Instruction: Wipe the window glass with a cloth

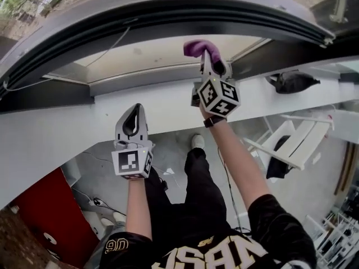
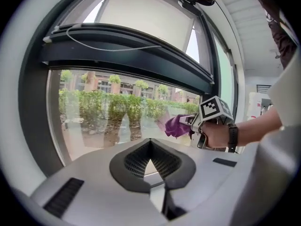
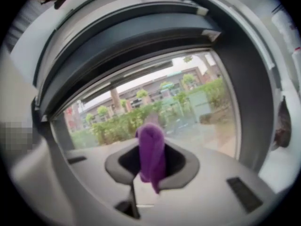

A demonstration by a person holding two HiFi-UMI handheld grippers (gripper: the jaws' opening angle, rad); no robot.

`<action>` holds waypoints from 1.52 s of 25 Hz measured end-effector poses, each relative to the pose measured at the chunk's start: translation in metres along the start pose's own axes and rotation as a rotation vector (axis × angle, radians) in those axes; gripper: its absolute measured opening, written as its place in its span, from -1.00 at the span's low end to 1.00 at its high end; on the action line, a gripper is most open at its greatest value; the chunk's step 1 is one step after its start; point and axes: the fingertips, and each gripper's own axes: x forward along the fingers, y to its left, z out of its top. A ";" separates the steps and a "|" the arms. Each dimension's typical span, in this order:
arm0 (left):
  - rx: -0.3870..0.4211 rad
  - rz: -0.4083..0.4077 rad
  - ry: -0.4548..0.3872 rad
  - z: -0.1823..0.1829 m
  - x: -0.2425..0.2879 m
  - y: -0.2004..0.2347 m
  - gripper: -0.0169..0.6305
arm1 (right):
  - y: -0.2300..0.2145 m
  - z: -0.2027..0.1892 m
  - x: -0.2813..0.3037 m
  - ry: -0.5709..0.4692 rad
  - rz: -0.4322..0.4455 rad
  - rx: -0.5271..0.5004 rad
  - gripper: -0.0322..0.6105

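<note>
Head view | right tool (image 1: 208, 56) grips cloth (image 1: 196, 48) | left tool (image 1: 134, 111) closed | dark frame (image 1: 168, 14) rims glass (image 2: 94, 121)

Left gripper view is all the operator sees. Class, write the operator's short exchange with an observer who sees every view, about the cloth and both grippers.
Operator: How is the cloth gripped?
Observer: The right gripper has its jaws shut on the purple cloth, with one end hanging down in front.
Operator: Where is my gripper?
Observer: In the head view the left gripper shows below the right one, in front of the white ledge.
Operator: Anything on that ledge?
Observer: A dark object, to the right of the right gripper.
</note>
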 end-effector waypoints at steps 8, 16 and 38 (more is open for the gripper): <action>0.020 0.207 -0.004 0.012 -0.100 0.161 -0.92 | 0.295 -0.114 0.025 0.138 0.423 -0.080 -0.66; -0.033 0.274 -0.014 0.005 -0.148 0.219 -0.92 | 0.472 -0.185 0.065 0.244 0.578 -0.091 -0.66; -0.126 -0.166 -0.049 -0.011 0.034 -0.106 -0.92 | -0.184 0.026 0.012 0.077 -0.274 0.165 -0.66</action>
